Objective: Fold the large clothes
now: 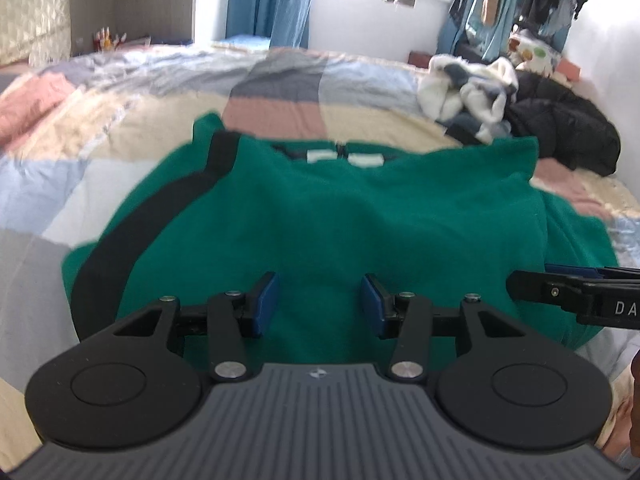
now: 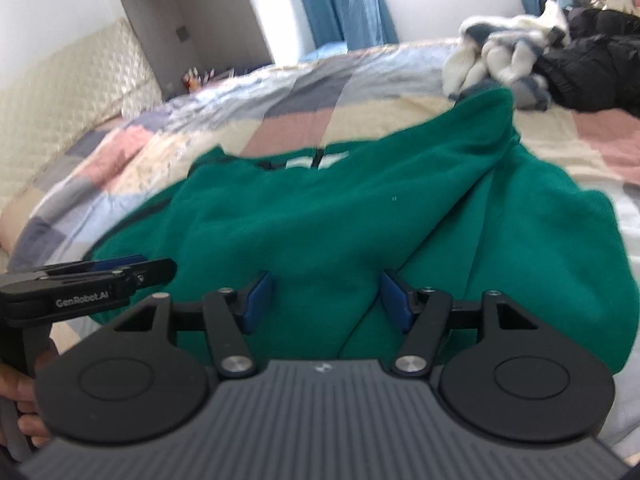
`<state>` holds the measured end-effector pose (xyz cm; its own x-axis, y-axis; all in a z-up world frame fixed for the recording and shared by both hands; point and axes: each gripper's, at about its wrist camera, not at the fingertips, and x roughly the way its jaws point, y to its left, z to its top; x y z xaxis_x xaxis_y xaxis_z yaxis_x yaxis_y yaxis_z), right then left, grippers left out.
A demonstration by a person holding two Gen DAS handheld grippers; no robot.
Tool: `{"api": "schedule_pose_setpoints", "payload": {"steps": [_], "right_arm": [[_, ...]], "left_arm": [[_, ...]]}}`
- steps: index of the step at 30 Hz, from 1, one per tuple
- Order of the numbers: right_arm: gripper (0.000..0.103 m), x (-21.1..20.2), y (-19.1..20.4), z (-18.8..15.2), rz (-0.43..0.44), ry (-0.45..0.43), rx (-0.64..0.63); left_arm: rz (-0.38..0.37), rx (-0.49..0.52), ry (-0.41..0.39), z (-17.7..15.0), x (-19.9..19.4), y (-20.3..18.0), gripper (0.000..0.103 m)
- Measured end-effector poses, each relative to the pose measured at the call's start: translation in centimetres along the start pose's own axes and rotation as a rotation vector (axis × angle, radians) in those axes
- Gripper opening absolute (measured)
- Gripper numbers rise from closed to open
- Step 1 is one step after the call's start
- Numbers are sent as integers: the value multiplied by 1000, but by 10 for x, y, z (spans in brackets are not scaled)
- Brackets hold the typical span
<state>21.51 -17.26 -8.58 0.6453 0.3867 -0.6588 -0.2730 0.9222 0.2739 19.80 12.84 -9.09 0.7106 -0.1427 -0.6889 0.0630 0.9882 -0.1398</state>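
A large green garment (image 1: 332,216) with a black stripe down its left side lies partly folded on the bed; it also shows in the right wrist view (image 2: 340,232). My left gripper (image 1: 319,300) is open just above the garment's near edge, with green cloth between and below its blue pads. My right gripper (image 2: 326,300) is open the same way over the near edge, close to a raised fold. Each gripper shows side-on in the other's view: the right one (image 1: 516,284) and the left one (image 2: 168,268).
The bed has a patchwork quilt (image 1: 120,128) in pink, cream, blue and grey. A pile of white and black clothes (image 1: 516,108) lies at the far right. Blue curtains (image 1: 272,0) and hanging clothes are behind. A padded headboard (image 2: 60,100) stands at the left.
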Motion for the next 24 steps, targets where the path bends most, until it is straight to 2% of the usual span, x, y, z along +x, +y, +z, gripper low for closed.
{"api": "schedule_pose_setpoints", "payload": {"steps": [4, 13, 19, 24], "right_arm": [[66, 13, 2, -5, -17, 41, 9], [68, -15, 8, -5, -24, -14, 44], [68, -40, 5, -14, 38, -33, 160], [70, -42, -2, -28, 135, 16, 306]], "left_arm": [[18, 4, 0, -4, 8, -2, 53], [10, -29, -59, -15, -31, -5, 52], [45, -68, -83, -35, -57, -2, 53], [52, -122, -60, -50, -66, 8, 53]]}}
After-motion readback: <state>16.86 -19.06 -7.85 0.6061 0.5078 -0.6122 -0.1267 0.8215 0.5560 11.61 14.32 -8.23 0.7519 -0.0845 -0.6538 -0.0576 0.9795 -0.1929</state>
